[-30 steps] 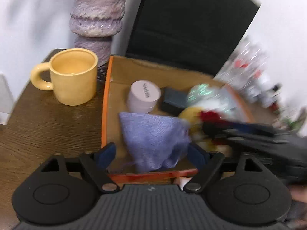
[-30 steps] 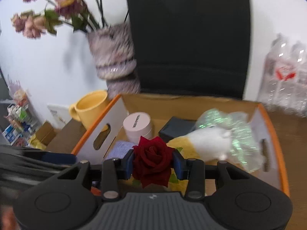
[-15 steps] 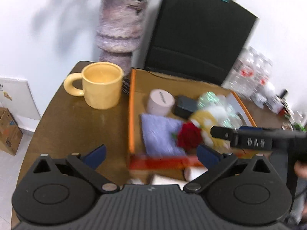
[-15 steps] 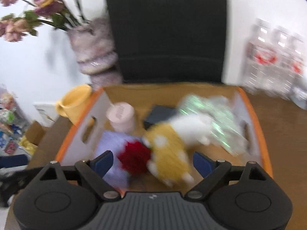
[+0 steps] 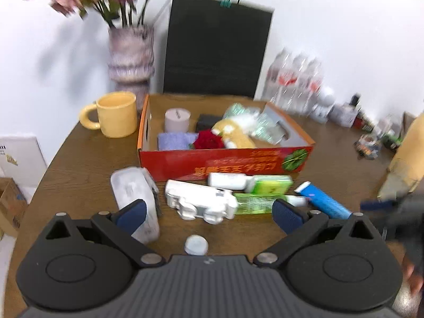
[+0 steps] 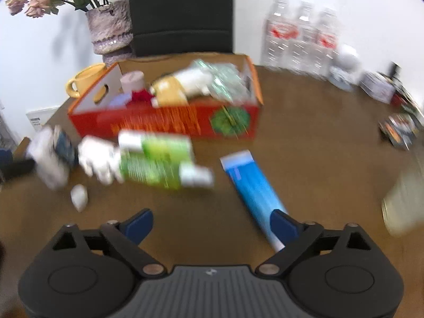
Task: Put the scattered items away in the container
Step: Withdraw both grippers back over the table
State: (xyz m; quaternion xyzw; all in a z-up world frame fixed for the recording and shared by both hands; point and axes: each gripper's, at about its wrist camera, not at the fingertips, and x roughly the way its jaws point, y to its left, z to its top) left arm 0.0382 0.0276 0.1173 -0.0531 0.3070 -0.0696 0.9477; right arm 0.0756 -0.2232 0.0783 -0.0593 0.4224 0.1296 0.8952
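The red cardboard box (image 5: 225,163) (image 6: 164,122) holds a red rose (image 5: 208,140), a purple cloth (image 5: 173,140), a pink jar (image 5: 177,119), a yellow-white plush (image 5: 234,132) and a shiny bag. In front of it on the table lie a white case (image 5: 135,201), a white toy car (image 5: 201,202), green tubes (image 5: 265,185) (image 6: 156,159), a blue tube (image 5: 322,201) (image 6: 254,185) and a small white cap (image 5: 196,245). My left gripper (image 5: 209,213) is open and empty above them. My right gripper (image 6: 212,224) is open and empty, with the blue tube by its right finger.
A yellow mug (image 5: 115,118) stands left of the box. A vase of flowers (image 5: 131,55) and a black paper bag (image 5: 214,50) stand behind it. Water bottles (image 6: 302,34) and small items line the right back of the brown table (image 6: 331,137).
My right gripper let go of the red rose, which now lies in the box. Both grippers drew back from the box, and the items in front of it came into view.
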